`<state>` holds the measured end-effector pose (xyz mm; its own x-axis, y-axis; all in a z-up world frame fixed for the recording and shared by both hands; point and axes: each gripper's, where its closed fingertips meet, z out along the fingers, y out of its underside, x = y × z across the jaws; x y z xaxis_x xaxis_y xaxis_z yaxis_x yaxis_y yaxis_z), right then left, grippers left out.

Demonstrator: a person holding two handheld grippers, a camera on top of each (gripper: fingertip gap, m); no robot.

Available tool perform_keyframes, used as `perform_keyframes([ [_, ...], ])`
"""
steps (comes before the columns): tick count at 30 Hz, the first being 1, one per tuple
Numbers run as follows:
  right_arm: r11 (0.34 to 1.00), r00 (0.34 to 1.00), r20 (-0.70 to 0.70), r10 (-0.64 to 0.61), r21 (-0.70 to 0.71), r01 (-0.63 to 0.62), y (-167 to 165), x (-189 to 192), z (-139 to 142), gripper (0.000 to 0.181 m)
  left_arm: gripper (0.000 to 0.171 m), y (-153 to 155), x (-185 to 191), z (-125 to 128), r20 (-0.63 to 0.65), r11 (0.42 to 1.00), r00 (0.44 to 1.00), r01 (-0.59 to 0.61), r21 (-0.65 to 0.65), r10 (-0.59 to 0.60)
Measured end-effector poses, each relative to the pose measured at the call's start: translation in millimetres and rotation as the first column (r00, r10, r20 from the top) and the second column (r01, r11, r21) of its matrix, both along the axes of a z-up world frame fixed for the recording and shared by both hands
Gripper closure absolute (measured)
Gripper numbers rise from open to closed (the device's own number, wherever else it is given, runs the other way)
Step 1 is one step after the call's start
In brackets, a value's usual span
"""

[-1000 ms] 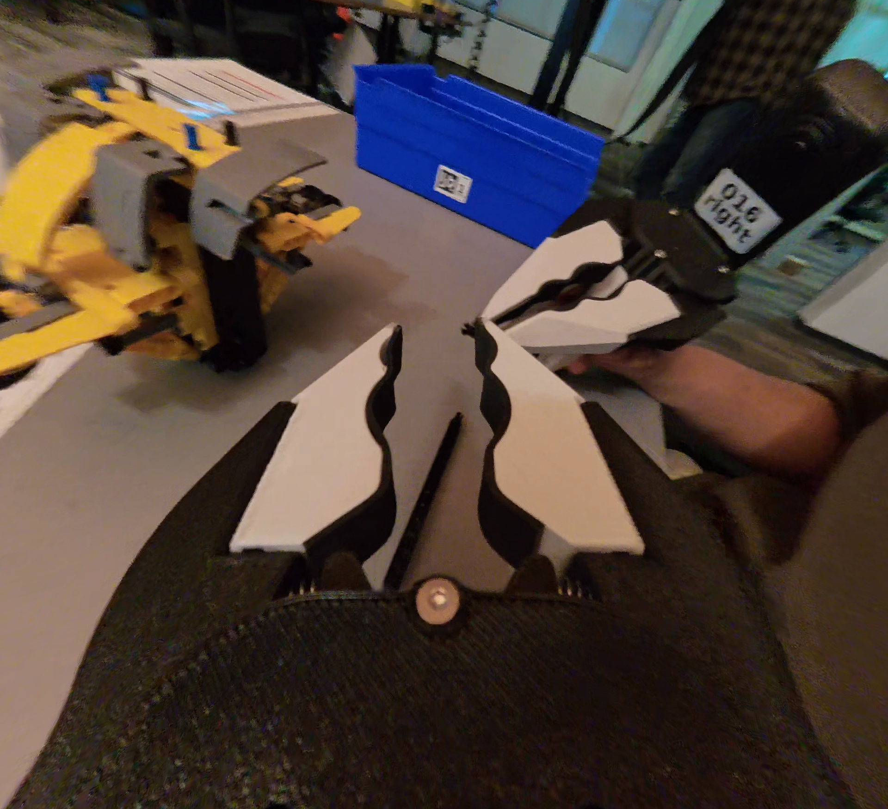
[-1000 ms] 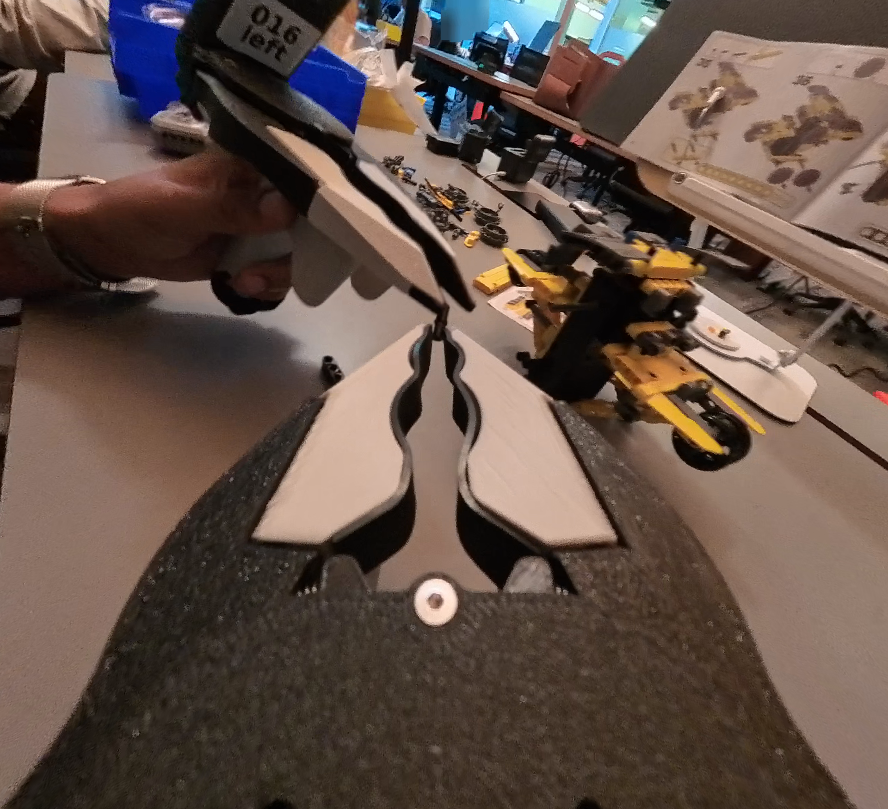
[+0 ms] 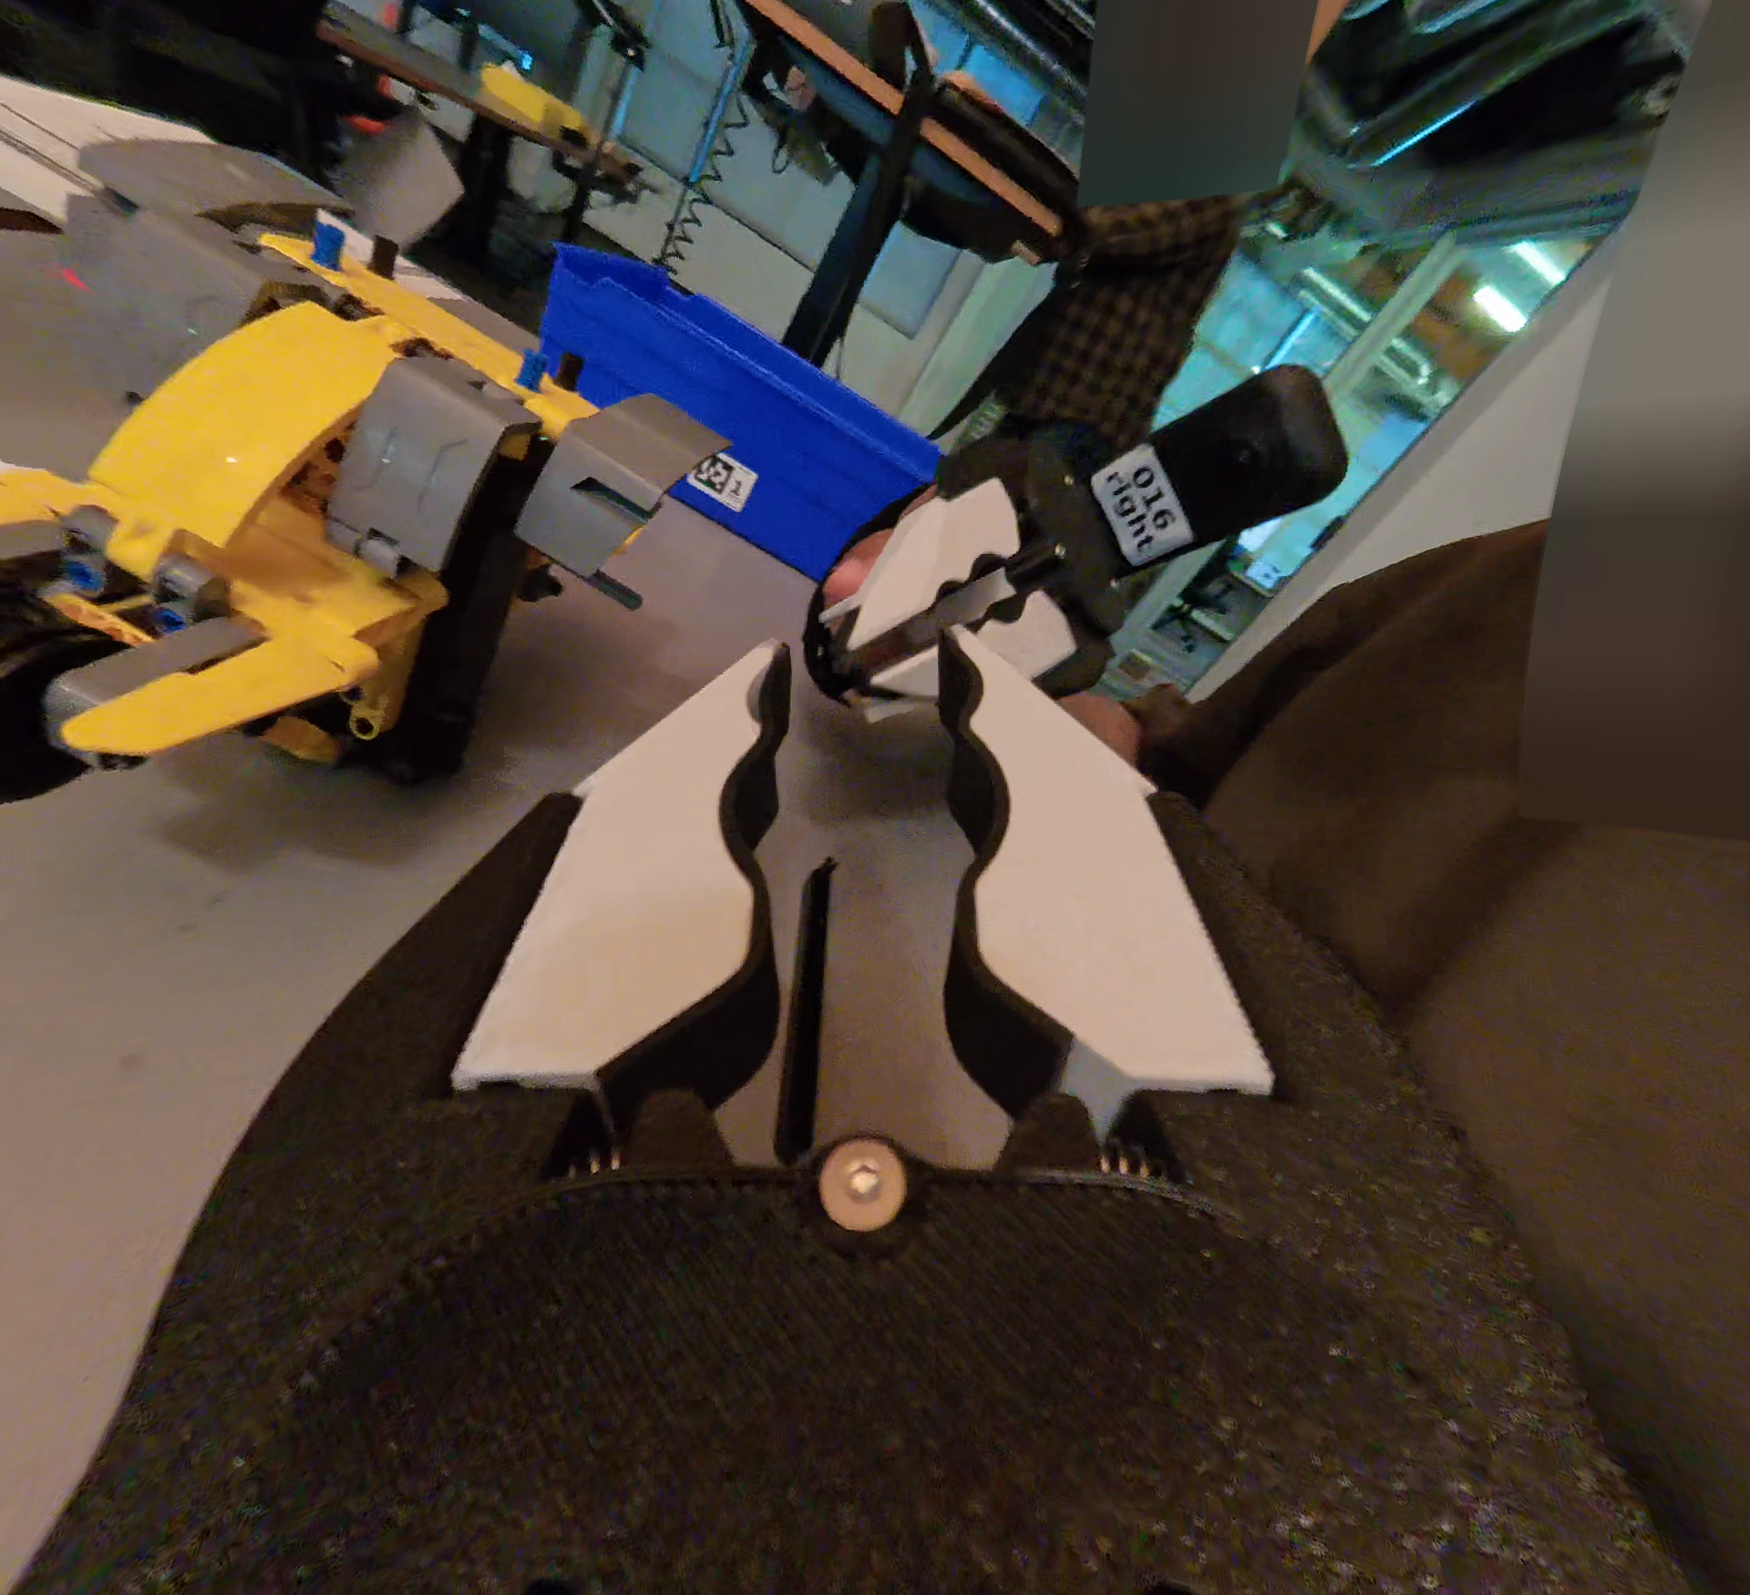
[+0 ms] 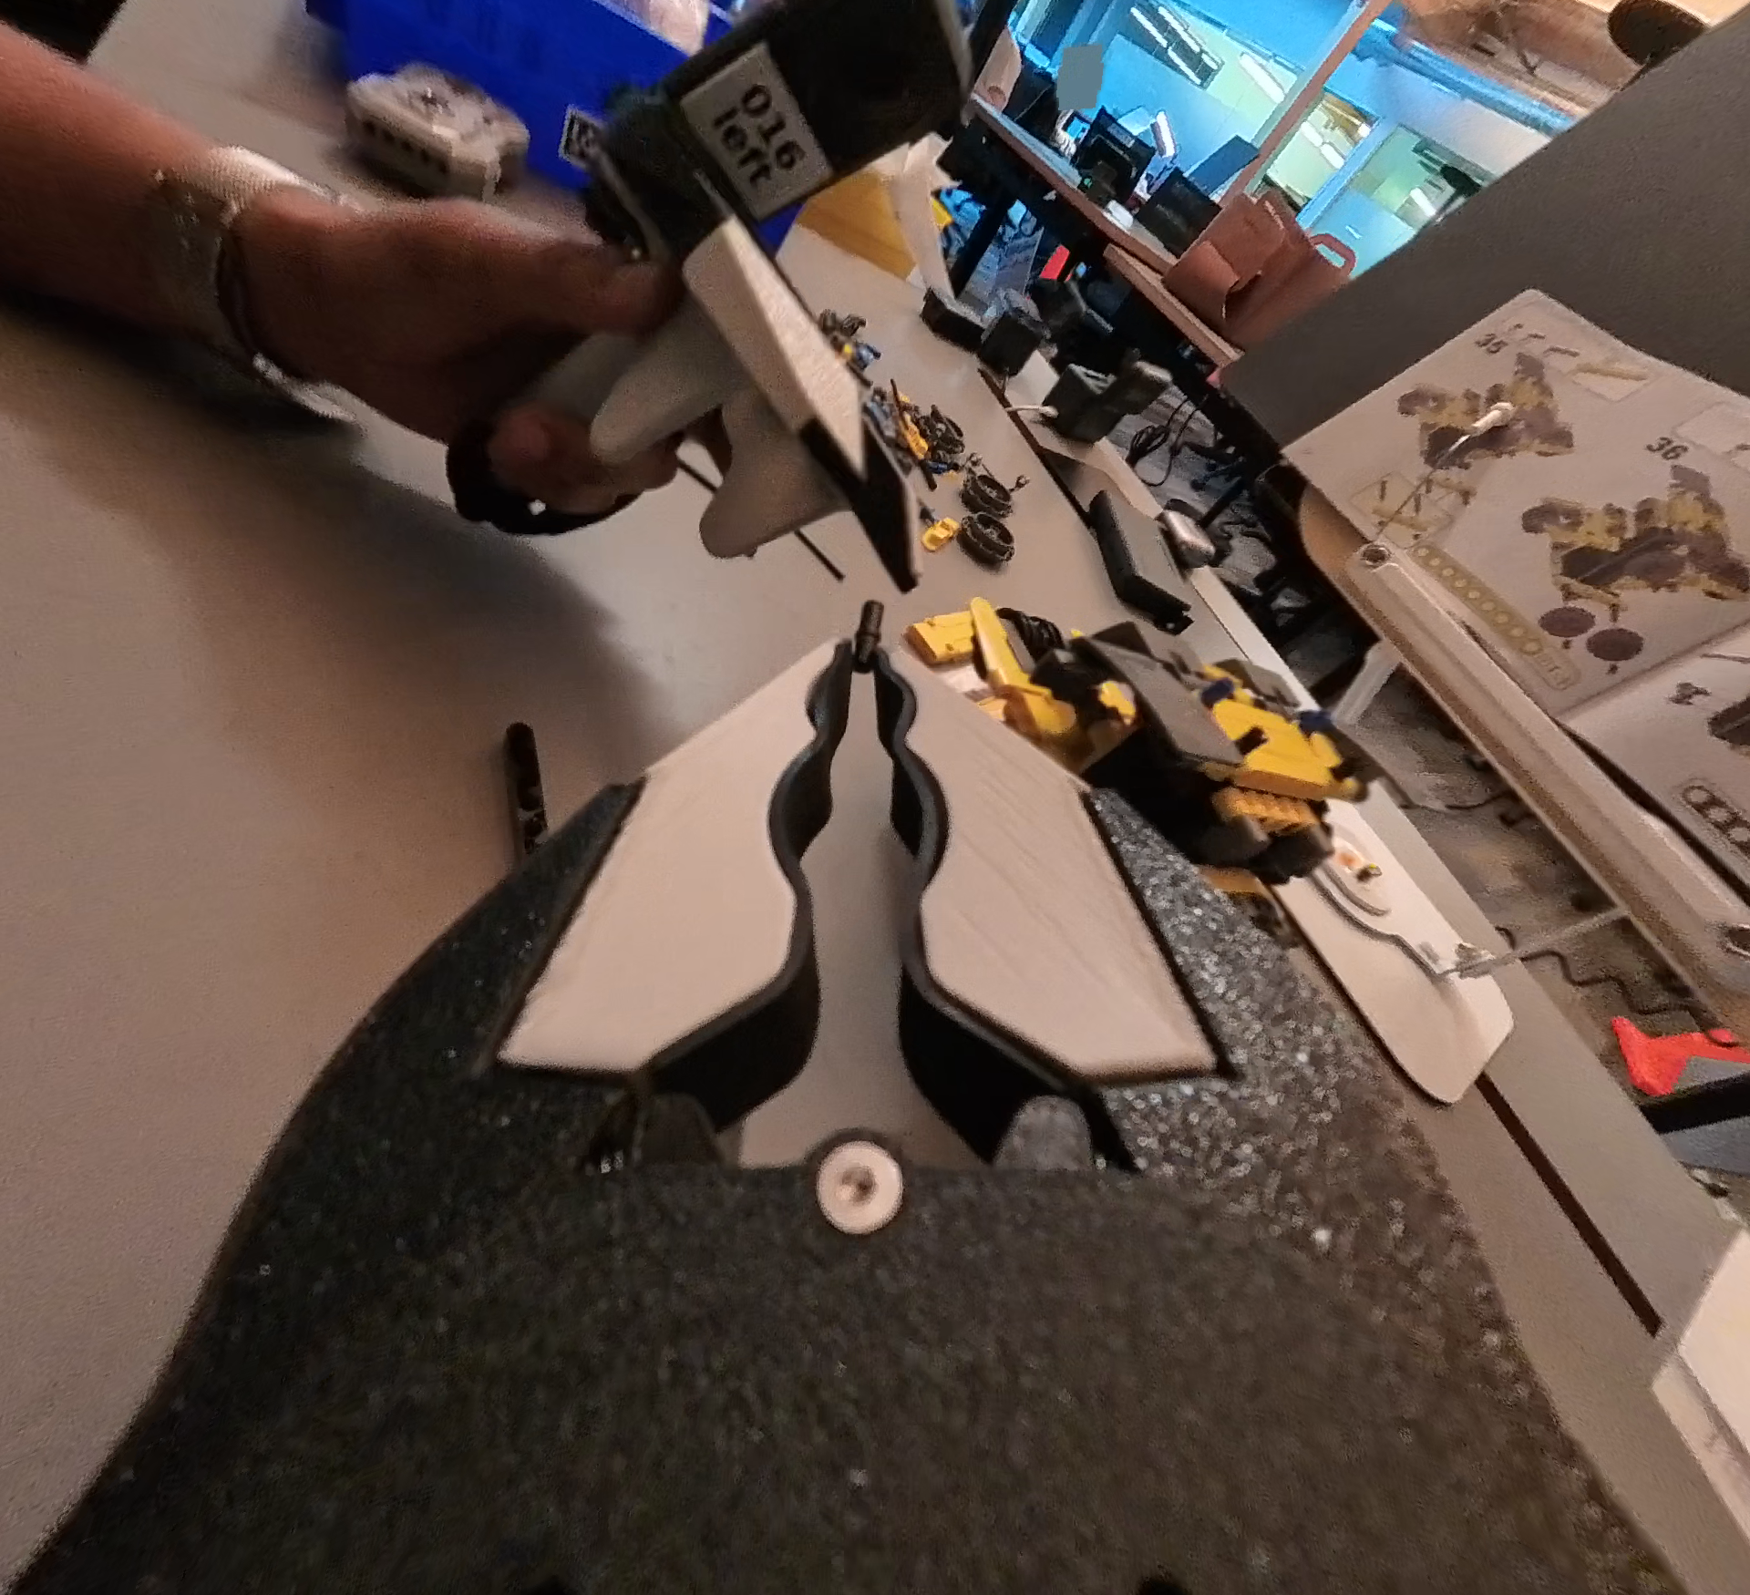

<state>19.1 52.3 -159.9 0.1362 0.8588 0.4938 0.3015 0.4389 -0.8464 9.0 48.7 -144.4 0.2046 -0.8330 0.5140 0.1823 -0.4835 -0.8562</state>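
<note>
right claw [image 4: 857,678]: pressed together on a small black pin [image 4: 866,623]; we see the pin poking out past the tips, held off the worktop.
left claw [image 3: 862,669]: spread, nothing between the fingers; we see bare worktop through the gap. In the right wrist view it hangs above and just left of the pin, tips pointing down toward it, not touching.
claw spacing: near each other, tips almost facing.
loose part: one black rod [image 4: 524,782] lies flat on the worktop [image 4: 237,697], just left of the right claw.
model: yellow-and-grey brick vehicle [image 3: 312,546] stands left of the left claw, near but apart; partly built, we'd judge, with loose wheels and small parts [image 4: 947,489] lying farther back.
progress: pin is picked up, not seated anywhere; nothing shows where it goes.
instruction booklet [image 4: 1553,508]: propped open on a stand at the right.
blue bin [image 3: 758,423]: behind the model, well apart from both claws.
open room: bare worktop left and in front of the right claw.
edges: worktop's right edge runs close past the model; a sleeve crowds the left claw's right side.
</note>
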Motion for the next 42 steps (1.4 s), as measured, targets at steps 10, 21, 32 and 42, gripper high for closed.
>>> perform_keyframes([
  [10, 1.000, 1.000, 0.014, 0.014, 0.018, -0.014, -7.4, -5.1, -2.9, 0.177, 0.145, -0.4, -1.9, -5.5, 0.003, 0.997, 0.999, 0.037, -0.061, -0.037],
  [21, 0.999, 1.000, 0.016, 0.015, 0.032, -0.015, -8.7, -5.6, -3.8, 0.177, 0.151, -5.6, 6.7, -15.4, -0.008, 0.990, 0.996, 0.093, -0.107, -0.094],
  [32, 0.998, 1.000, 0.006, 0.018, 0.054, -0.019, -11.1, -5.5, -0.6, 0.177, 0.152, -9.5, 7.1, -9.9, 0.069, 0.978, 0.988, 0.148, -0.148, -0.139],
  [42, 0.999, 0.999, -0.025, 0.041, 0.021, -0.040, -14.9, -6.0, 3.8, 0.177, 0.159, -10.7, 8.4, -11.0, 0.077, 0.973, 0.986, 0.162, -0.166, -0.151],
])
